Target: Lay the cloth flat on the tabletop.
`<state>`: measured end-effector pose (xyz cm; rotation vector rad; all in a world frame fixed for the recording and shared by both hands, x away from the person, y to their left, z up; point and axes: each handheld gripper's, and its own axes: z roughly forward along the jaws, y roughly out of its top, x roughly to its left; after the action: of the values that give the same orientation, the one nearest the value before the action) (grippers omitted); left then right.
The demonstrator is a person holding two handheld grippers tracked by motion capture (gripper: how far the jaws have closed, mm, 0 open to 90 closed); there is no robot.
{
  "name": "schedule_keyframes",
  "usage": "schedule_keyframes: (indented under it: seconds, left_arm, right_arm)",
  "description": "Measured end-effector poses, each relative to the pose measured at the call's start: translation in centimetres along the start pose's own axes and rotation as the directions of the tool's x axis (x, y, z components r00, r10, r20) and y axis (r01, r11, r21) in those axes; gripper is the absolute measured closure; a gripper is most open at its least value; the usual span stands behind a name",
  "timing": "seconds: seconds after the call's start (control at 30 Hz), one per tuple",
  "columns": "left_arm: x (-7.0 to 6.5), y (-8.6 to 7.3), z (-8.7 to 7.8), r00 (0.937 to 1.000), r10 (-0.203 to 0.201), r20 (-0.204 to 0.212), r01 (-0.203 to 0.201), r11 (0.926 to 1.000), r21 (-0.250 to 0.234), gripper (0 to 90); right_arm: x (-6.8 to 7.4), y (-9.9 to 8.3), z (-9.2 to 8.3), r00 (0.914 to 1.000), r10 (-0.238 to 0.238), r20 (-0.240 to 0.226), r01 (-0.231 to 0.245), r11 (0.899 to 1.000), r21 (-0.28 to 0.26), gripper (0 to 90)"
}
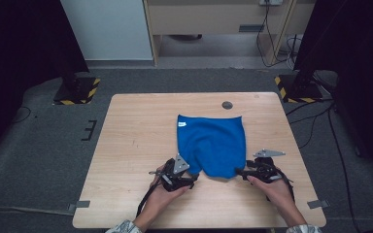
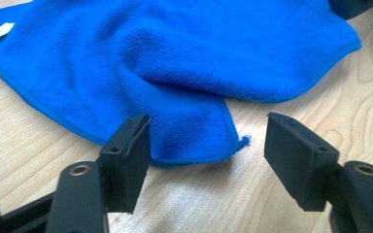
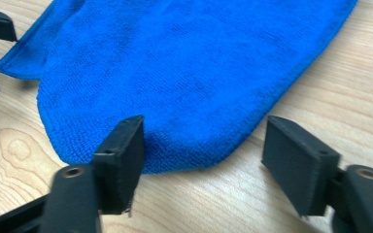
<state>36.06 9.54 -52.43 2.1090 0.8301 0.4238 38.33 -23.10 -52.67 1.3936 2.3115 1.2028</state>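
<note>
A blue microfibre cloth (image 1: 211, 143) lies on the wooden table (image 1: 136, 136), folded over, with a white tag (image 1: 182, 124) at its far left corner. My left gripper (image 1: 193, 179) sits at the cloth's near left corner. In the left gripper view its jaws (image 2: 209, 145) stand apart around the corner of the cloth (image 2: 194, 136), and the pads do not press on it. My right gripper (image 1: 239, 173) is at the near right corner. There its jaws (image 3: 204, 145) stand wide, with the rounded edge of the cloth (image 3: 184, 97) between them, ungripped.
A dark round cable hole (image 1: 227, 105) sits in the table behind the cloth. Grey tape strips (image 1: 79, 204) mark the near corners. Stands on hazard-striped bases (image 1: 76, 90) flank the table's far end. Bare wood stretches left of the cloth.
</note>
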Motion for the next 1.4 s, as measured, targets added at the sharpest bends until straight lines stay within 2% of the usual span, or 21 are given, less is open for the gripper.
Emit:
schedule_keyframes:
  seconds: [0.07, 0.23, 0.4, 0.5, 0.73, 1.0, 1.4]
  left_arm:
    - [0.2, -0.1, 0.0, 1.0000, -0.006, -0.006, 0.006, 1.0000, 0.006, 36.3]
    - [0.6, -0.2, 0.2, 0.9999, -0.010, -0.009, 0.010, 0.9998, 0.015, 44.6]
    - [0.7, -0.3, 0.3, 0.9998, 0.007, -0.019, -0.006, 0.9993, 0.036, 57.5]
    - [1.1, -0.3, 0.4, 0.9996, 0.010, -0.026, -0.008, 0.9989, 0.047, 65.2]
    - [1.8, -0.3, 0.0, 0.9996, 0.009, -0.026, -0.008, 0.9990, 0.043, 79.3]
    - [2.5, -0.3, -0.6, 0.9991, -0.001, -0.043, 0.003, 0.9989, 0.046, 80.4]
    - [4.0, -0.5, -1.9, 0.9982, -0.027, -0.053, 0.030, 0.9988, 0.040, 87.2]
  right_arm:
    - [-0.1, 0.1, 0.2, 0.9999, 0.000, -0.016, 0.000, 1.000, -0.005, 39.2]
    - [0.1, 0.4, 0.1, 0.9984, -0.013, -0.054, 0.011, 0.999, -0.031, 56.7]
    - [0.3, 0.6, 0.0, 0.9978, -0.031, -0.059, 0.028, 0.999, -0.039, 74.5]
    - [0.4, 0.8, 0.0, 0.9970, -0.049, -0.060, 0.047, 0.998, -0.039, 81.0]
    - [0.5, 0.8, 0.0, 0.9970, -0.063, -0.045, 0.062, 0.998, -0.032, 87.3]
    - [-0.1, 0.7, -0.4, 0.9974, -0.071, 0.015, 0.071, 0.997, -0.011, 87.8]
    - [-0.6, 0.6, -1.5, 0.9977, -0.055, 0.040, 0.056, 0.998, -0.024, 88.2]
